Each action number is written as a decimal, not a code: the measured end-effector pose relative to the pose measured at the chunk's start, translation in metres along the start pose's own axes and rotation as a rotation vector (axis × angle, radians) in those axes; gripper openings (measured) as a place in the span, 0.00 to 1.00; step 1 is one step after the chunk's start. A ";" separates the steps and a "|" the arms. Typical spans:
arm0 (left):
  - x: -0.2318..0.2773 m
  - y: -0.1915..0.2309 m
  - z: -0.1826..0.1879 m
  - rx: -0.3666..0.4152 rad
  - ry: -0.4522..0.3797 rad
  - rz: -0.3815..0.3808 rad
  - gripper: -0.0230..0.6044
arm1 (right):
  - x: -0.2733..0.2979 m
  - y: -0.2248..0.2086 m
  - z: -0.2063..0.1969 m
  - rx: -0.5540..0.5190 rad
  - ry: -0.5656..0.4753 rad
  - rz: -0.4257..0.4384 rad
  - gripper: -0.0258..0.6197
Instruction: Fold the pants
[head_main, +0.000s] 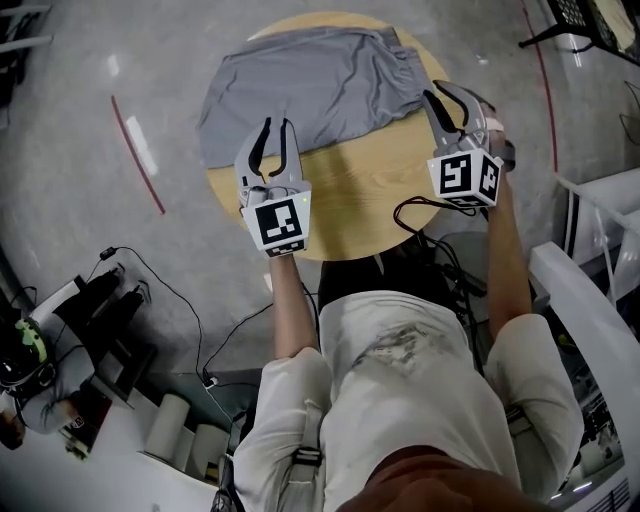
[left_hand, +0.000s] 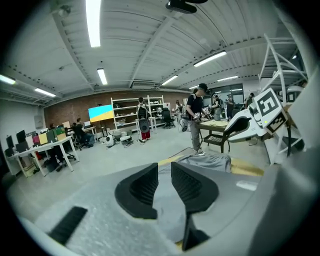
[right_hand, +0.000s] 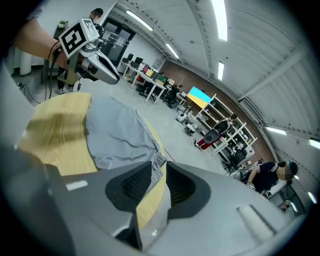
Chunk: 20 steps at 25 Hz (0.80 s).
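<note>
Grey pants (head_main: 310, 85) lie spread and rumpled on the far half of a round wooden table (head_main: 350, 195). My left gripper (head_main: 279, 130) hovers over their near edge, jaws apart with nothing pinched. In the left gripper view the pants (left_hand: 210, 161) show beyond the left gripper (left_hand: 164, 174). My right gripper (head_main: 446, 100) sits at the table's right rim, just beside the pants' right edge, also open. In the right gripper view the pants (right_hand: 115, 135) and their waistband edge lie past the right gripper (right_hand: 158, 172), on the table (right_hand: 55, 135).
A black cable (head_main: 425, 212) loops off the table's near right edge. A red tape line (head_main: 140, 150) marks the floor at left. A white frame (head_main: 600, 230) stands at right. A person (left_hand: 195, 117) stands by another table far off.
</note>
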<state>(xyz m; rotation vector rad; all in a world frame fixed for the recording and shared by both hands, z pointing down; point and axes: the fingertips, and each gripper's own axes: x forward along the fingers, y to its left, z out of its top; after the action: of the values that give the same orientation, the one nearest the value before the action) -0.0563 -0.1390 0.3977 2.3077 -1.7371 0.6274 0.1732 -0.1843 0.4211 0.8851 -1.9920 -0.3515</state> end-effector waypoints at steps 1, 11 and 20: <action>0.004 -0.011 0.000 -0.001 0.000 -0.013 0.18 | -0.001 0.000 -0.005 0.009 -0.001 0.001 0.20; 0.043 -0.106 0.005 0.015 0.003 -0.147 0.19 | -0.018 -0.004 -0.063 0.082 0.007 0.012 0.21; 0.080 -0.179 0.008 0.056 0.011 -0.278 0.23 | -0.027 -0.006 -0.106 0.135 0.037 0.022 0.22</action>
<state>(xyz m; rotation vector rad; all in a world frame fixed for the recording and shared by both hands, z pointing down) 0.1331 -0.1590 0.4436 2.5149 -1.3732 0.6408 0.2726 -0.1593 0.4595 0.9467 -2.0081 -0.1890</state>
